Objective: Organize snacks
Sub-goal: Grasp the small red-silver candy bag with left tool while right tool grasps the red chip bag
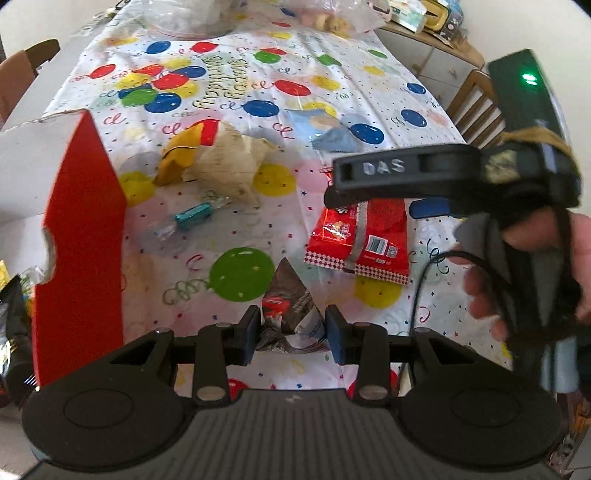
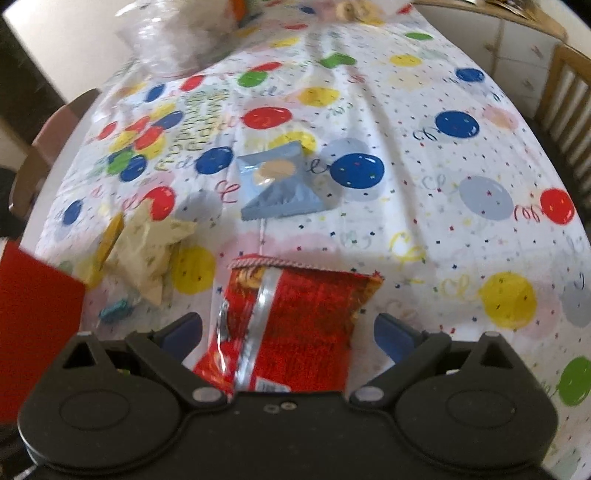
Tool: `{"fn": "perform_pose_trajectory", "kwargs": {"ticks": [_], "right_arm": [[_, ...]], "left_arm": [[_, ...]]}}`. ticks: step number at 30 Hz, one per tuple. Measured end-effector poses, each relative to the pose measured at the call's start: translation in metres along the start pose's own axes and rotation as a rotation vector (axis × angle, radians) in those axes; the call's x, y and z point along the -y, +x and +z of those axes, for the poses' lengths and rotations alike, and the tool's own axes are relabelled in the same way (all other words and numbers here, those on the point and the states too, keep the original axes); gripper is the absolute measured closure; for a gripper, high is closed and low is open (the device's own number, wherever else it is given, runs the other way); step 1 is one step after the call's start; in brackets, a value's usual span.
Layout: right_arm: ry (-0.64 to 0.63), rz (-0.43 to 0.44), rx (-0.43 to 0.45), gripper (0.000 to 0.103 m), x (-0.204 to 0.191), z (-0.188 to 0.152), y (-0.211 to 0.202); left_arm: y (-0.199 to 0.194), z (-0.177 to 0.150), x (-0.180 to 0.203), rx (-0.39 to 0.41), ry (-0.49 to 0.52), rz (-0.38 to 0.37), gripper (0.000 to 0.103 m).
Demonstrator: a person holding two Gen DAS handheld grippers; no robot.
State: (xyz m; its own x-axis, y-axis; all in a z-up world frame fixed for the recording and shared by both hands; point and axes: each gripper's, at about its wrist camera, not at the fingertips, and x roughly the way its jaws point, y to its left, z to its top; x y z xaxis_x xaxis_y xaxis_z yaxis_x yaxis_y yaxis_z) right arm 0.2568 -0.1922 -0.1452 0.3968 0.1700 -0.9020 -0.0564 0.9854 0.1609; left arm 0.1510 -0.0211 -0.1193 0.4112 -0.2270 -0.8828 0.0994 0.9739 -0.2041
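Nearest the left wrist camera, the left gripper [image 1: 291, 334] is clamped on a small dark snack packet [image 1: 290, 314] with a red-and-white logo, its 2 pads pressed to either side of the crumpled wrapper above the balloon-print tablecloth [image 1: 332, 92]. Beside it on the left rises the red wall of a cardboard box [image 1: 81, 236], with dark snack bags [image 1: 14, 325] visible past its near edge.

From the right wrist camera, the right gripper [image 2: 288, 332] is spread wide, its blue-padded fingers [image 2: 395, 332] standing either side of a red snack bag [image 2: 291, 325] without touching it. The left view shows that same bag lying flat on the cloth beneath the gripper's black finger, held in a person's hand [image 1: 524, 266].

Farther out, a small teal-wrapped candy [image 1: 192, 218] lies near a cream and yellow crumpled packet [image 1: 218, 162]. Beyond these, a light blue packet [image 2: 277, 181] rests apart, near the table's middle. At the far end sit clear plastic bags [image 1: 184, 18], their contents blurred. Wooden chairs [image 1: 476, 107] stand along the table's right side.
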Motion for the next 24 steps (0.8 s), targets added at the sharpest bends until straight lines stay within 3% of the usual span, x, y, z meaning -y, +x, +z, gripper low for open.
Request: {"fn": "perform_pose_trajectory", "kwargs": {"ticks": [11,18,24], "right_arm": [[-0.019,-0.129,-0.011,0.008,-0.024,-0.002,0.017],[-0.043,-0.141,0.013,0.03,-0.023,-0.004,0.011],[-0.049,-0.12,0.025,0.037,-0.018,-0.011,-0.002]], "left_arm": [[-0.013,-0.006,-0.009,0.005,-0.029,0.005,0.066],[-0.017,-0.008,-0.01,0.015,-0.032,0.0,0.066],[-0.021,-0.009,-0.011,0.022,-0.034,-0.002,0.066]]}}
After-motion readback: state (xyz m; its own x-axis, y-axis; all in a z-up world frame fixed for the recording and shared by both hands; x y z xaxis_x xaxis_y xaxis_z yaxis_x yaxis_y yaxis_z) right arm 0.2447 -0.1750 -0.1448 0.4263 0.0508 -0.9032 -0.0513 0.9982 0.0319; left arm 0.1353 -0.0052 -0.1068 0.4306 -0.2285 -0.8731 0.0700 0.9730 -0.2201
